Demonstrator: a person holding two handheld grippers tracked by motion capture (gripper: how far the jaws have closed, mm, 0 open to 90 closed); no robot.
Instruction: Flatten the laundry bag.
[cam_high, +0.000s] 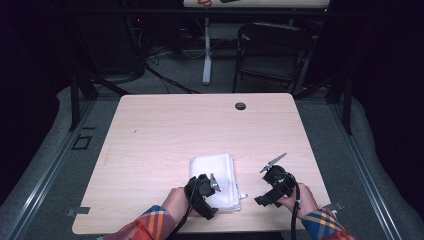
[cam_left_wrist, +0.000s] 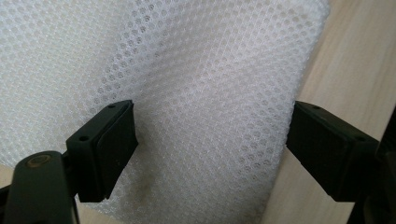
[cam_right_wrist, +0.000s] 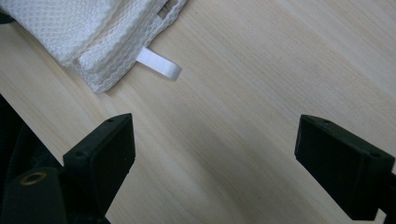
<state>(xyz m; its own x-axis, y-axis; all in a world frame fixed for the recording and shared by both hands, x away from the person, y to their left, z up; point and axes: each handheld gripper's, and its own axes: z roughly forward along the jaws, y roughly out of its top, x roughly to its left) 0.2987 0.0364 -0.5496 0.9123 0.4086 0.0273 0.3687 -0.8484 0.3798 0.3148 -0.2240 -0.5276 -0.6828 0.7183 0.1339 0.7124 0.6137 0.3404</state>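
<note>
Hand-held gripper (cam_left_wrist: 212, 154) over folded white mesh cloth (cam_left_wrist: 187, 84)

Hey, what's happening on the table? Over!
Left hand-held gripper open over cloth. Right hand-held gripper open over bare table. Nothing in the way.

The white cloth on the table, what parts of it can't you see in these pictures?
- High view: the folded white mesh cloth has its near left corner covered by the left gripper.
- Left gripper view: the cloth runs off the top and left edges.
- Right gripper view: the cloth's top runs off; its white tab is too small to read.
</note>
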